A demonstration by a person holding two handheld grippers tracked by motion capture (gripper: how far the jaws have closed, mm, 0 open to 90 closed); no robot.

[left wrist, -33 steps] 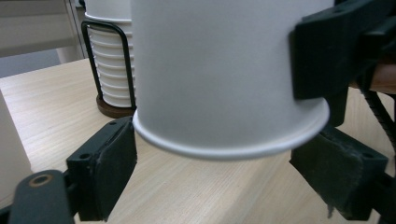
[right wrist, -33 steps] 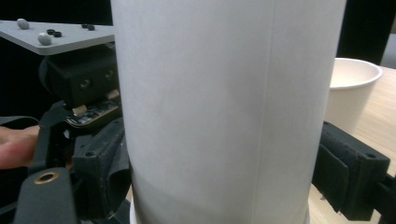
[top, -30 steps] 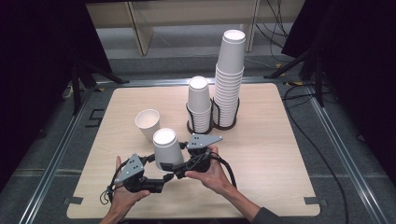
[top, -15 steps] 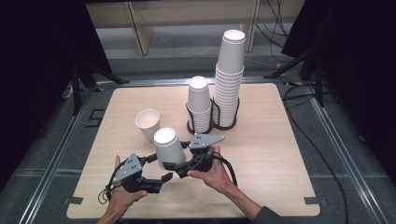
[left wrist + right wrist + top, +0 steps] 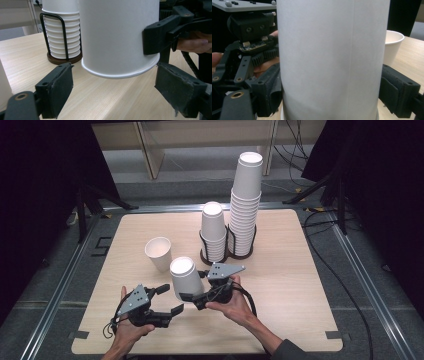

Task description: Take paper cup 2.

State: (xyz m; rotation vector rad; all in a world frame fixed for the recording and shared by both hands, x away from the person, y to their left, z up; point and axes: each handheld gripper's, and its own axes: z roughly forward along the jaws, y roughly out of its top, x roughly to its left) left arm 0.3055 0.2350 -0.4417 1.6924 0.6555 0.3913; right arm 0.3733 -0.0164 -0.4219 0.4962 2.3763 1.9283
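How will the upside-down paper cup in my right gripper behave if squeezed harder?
The paper cup looks thin-walled: probably light, and likely to dent where the right gripper clamps it. Its smooth wall may slip. Set on its wide rim, it should stand steady.

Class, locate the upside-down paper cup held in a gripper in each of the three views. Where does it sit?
High view: upside-down cup, left of centre, lower half.
Left gripper view: upper centre, rim downward.
Right gripper view: centre, running top to bottom.
Shared landmark: the light wooden table.
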